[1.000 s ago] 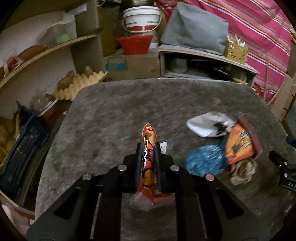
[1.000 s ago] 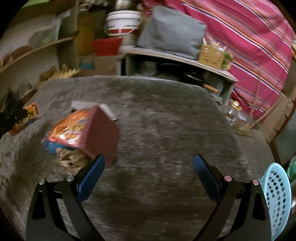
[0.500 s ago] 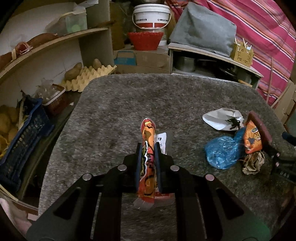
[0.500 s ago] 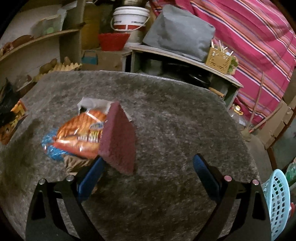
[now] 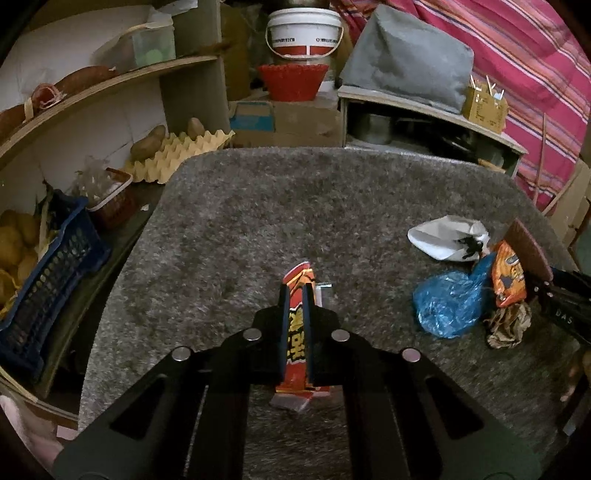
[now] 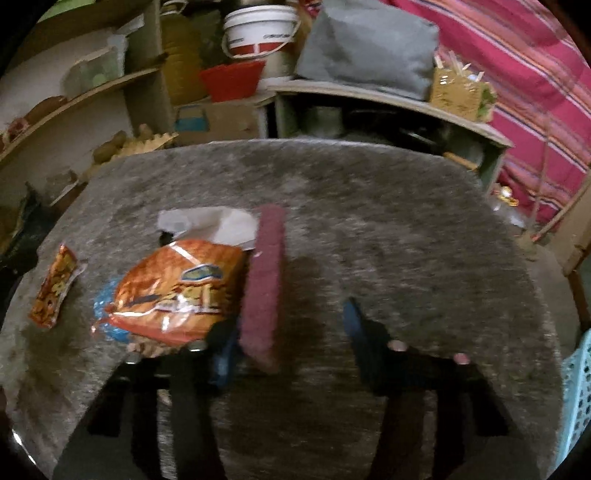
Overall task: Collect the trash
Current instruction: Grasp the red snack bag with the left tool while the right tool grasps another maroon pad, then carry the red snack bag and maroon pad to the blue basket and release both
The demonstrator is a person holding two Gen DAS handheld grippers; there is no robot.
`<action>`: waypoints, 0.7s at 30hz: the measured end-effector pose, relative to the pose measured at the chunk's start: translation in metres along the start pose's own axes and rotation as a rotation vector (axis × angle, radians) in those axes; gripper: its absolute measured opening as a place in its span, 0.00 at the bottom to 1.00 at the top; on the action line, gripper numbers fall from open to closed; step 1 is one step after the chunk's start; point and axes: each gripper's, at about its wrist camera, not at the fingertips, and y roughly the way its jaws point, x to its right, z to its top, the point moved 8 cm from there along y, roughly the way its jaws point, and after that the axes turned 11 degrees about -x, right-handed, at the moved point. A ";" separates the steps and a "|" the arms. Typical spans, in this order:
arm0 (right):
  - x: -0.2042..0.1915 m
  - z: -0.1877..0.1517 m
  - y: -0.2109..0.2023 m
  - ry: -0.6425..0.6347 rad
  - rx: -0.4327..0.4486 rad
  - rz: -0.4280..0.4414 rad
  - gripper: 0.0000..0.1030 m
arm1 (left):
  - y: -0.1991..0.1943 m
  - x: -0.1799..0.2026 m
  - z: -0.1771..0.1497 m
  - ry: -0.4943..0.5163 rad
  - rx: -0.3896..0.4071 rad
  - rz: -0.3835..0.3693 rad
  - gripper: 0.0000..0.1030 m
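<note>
My left gripper [image 5: 294, 295] is shut on a red and orange snack wrapper [image 5: 296, 325] just above the grey carpeted table [image 5: 277, 206]. The same wrapper [image 6: 53, 286] shows at the left of the right wrist view. A trash pile lies at the right: white paper [image 5: 445, 236], a blue plastic bag [image 5: 448, 304], an orange chip bag [image 5: 509, 277], a maroon scouring pad [image 5: 526, 243] and crumpled brown paper [image 5: 508, 325]. My right gripper [image 6: 288, 328] is open. The upright maroon pad [image 6: 264, 288] stands between its jaws, close to the left finger. The orange chip bag [image 6: 173, 288] lies just left of it.
A light blue mesh basket [image 6: 576, 384] sits at the table's right edge. Shelves with potatoes, an egg tray [image 5: 177, 155] and a dark blue crate [image 5: 44, 288] stand on the left. A white bucket [image 5: 304, 31], red bowl and low cabinet stand behind the table.
My right gripper has swung left and forward, so the maroon pad now stands between its jaws. My left gripper still holds the wrapper and has shifted slightly.
</note>
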 end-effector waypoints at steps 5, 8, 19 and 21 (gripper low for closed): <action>0.002 -0.001 -0.010 0.001 0.027 0.010 0.15 | 0.012 -0.002 -0.005 -0.014 -0.039 -0.003 0.05; 0.012 -0.003 -0.018 0.019 0.036 0.011 0.15 | 0.020 0.001 -0.010 -0.011 -0.061 0.014 0.13; 0.043 -0.009 -0.032 0.055 0.052 -0.007 0.15 | 0.034 0.000 -0.015 -0.041 -0.076 0.044 0.85; 0.048 -0.009 -0.035 0.063 0.056 -0.004 0.15 | 0.039 0.000 -0.017 -0.052 -0.094 0.021 0.88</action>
